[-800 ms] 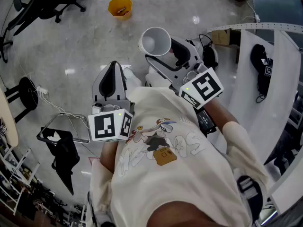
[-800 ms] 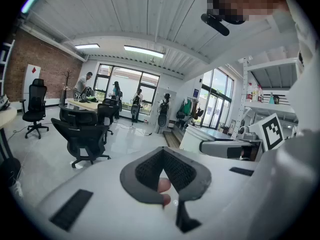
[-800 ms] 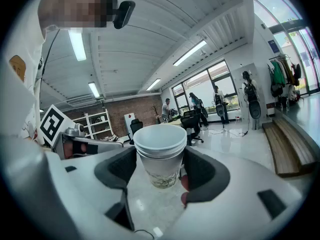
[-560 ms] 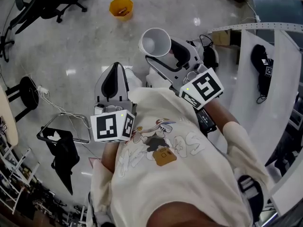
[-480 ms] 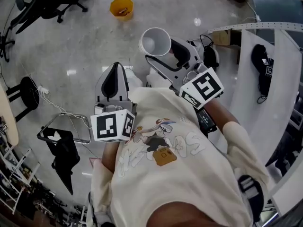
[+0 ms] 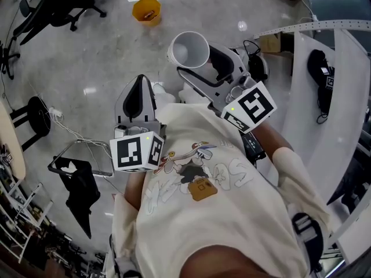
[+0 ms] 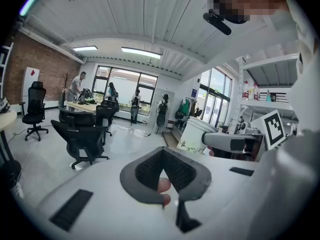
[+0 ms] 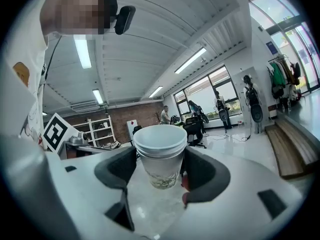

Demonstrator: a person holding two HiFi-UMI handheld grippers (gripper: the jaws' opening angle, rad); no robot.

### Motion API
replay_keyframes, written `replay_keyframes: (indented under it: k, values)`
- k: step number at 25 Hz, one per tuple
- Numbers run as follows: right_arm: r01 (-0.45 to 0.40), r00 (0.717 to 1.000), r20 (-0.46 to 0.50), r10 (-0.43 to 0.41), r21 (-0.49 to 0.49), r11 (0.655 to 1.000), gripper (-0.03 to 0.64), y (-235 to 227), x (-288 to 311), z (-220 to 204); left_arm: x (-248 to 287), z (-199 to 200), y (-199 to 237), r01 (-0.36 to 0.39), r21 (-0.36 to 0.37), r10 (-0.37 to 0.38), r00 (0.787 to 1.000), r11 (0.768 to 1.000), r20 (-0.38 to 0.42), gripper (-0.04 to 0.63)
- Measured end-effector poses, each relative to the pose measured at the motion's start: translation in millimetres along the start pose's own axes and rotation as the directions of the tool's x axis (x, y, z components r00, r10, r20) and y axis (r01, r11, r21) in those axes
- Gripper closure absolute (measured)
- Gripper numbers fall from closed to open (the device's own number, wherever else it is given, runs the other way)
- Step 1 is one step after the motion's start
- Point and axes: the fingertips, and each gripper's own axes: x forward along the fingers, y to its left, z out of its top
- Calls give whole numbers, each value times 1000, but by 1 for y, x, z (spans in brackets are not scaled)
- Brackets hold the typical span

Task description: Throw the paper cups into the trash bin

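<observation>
A stack of white paper cups [image 6: 189,50] hangs above the floor, mouth towards me, with my right gripper [image 6: 197,62] shut on it. In the right gripper view the cups [image 8: 160,154] stand upright between the two dark pads [image 8: 120,166] of that gripper [image 8: 160,170]. An orange trash bin [image 6: 146,9] stands on the grey floor at the far top, well beyond the cups. My left gripper [image 6: 139,84] is shut and holds nothing. In the left gripper view the closed left gripper [image 7: 162,156] shows only a fingertip behind its pads, and the cups [image 7: 192,136] appear to the right.
Black office chairs [image 6: 58,2] stand at the upper left, and a black stool [image 6: 35,112] at the left edge. A dark cloth on a wire frame [image 6: 78,181] lies on the floor at lower left. White partition panels [image 6: 324,97] rise at the right.
</observation>
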Motion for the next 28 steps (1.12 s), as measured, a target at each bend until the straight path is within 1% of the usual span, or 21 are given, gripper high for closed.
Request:
replay_keyframes:
  k: [4, 9, 12, 15, 18, 21, 25, 28]
  values:
    - [25, 1000, 7, -25, -6, 1000, 310, -20, -16, 2, 6, -1, -11, -11, 9, 11, 1000, 1000, -2, 592]
    - [53, 999, 1, -53, -24, 998, 311, -55, -31, -3, 16, -7, -17, -48, 11, 48, 999, 999, 4, 592]
    - [58, 998, -13, -58, -6, 998, 311, -67, -31, -7, 18, -11, -16, -67, -4, 67, 998, 998, -9, 592]
    - [51, 998, -24, -51, -8, 999, 311, -75, -18, -6, 24, -11, -6, -76, -11, 76, 997, 997, -14, 592]
    - [44, 998, -36, -44, -12, 999, 311, -81, 3, -4, 37, -9, 11, -82, -25, 81, 996, 996, -27, 592]
    - [40, 998, -51, -41, -15, 999, 311, -90, 37, -3, 58, -1, 39, -82, -41, 81, 996, 996, -27, 592]
    - [49, 995, -90, -50, -13, 999, 311, -109, 99, -6, 103, 10, 88, -62, -65, 59, 997, 996, -39, 592]
    - [58, 992, -113, -58, -5, 998, 311, -129, 158, 0, 148, 30, 135, -41, -71, 38, 998, 997, -43, 592]
